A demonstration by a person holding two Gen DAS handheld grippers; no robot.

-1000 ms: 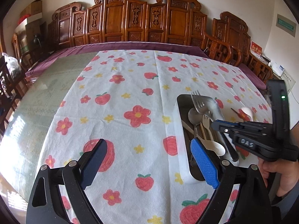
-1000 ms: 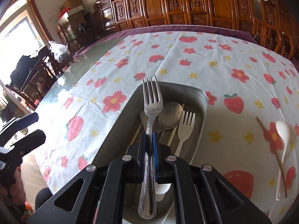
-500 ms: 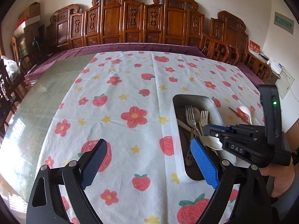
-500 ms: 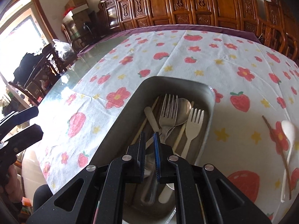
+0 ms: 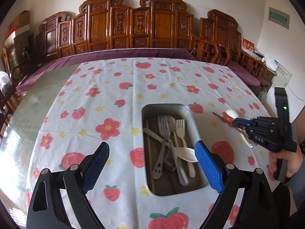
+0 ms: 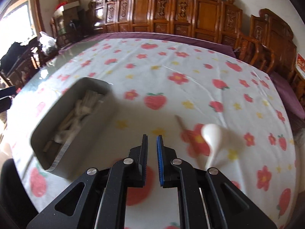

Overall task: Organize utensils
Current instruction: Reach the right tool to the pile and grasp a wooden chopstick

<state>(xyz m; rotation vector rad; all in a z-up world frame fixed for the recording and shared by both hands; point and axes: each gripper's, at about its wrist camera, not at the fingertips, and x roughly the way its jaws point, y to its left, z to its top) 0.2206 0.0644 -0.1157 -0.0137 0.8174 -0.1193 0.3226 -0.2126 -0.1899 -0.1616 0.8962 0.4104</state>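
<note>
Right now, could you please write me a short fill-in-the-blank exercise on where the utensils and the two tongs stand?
1. The metal fork lies inside the steel ____.
2. The white spoon rests on the ____, outside the tray.
3. The left tongs stand wide ____, holding nothing.
4. Between the pads of the right tongs there is ____.

Missing words: tray; tablecloth; open; nothing

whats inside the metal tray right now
The metal tray holds a steel fork, a steel spoon, a pale plastic fork, a white spoon, a pale knife and chopsticks. They overlap, so anything underneath is hidden.
</note>
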